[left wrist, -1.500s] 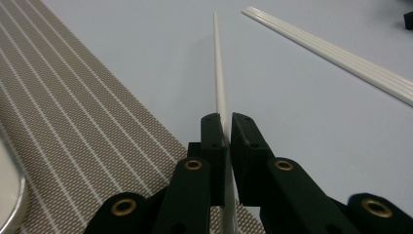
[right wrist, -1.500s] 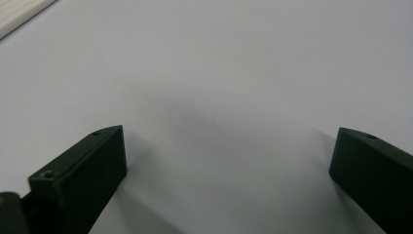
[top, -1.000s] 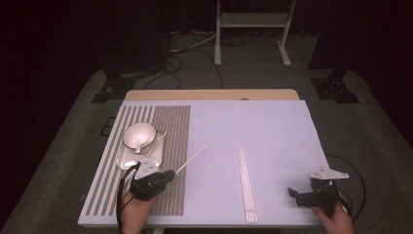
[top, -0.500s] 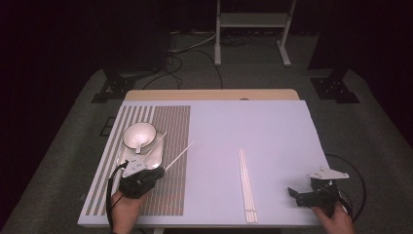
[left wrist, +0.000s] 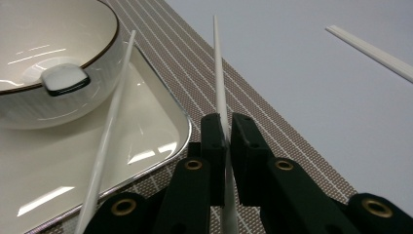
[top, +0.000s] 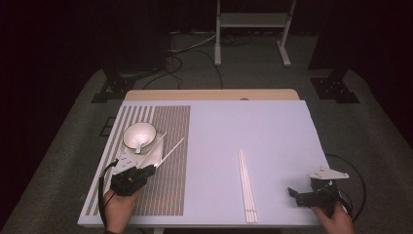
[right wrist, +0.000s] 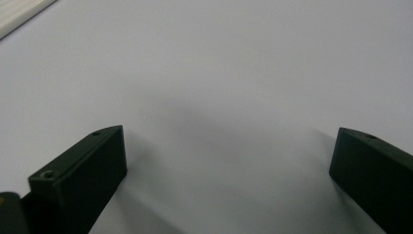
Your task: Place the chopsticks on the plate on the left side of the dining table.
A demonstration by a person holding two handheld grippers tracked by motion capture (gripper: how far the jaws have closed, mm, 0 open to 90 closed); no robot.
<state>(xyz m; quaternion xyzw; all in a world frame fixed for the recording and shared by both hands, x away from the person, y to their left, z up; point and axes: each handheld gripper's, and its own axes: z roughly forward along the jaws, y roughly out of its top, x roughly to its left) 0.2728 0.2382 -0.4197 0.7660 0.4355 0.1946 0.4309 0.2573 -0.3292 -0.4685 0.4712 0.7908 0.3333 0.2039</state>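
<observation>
We see the striped placemat (top: 168, 161) at the left of the white table (top: 272, 131), with a wide bare stretch between it and the loose chopsticks (top: 246, 185) lying lengthwise toward us at the near edge. The left gripper (top: 146, 170) sits low over the mat's near half, hand behind it near the table's front edge, jaws pointing away and rightward. It is clenched on a white chopstick (left wrist: 219, 83), whose long axis runs up and away over the mat, just beside the square plate (left wrist: 146, 141). A second chopstick (left wrist: 109, 131) lies across the plate's rim, against the bowl (left wrist: 58, 58). The right gripper (right wrist: 229, 161) rests at the near right corner, jaws spread wide over bare tabletop, grasping nothing.
</observation>
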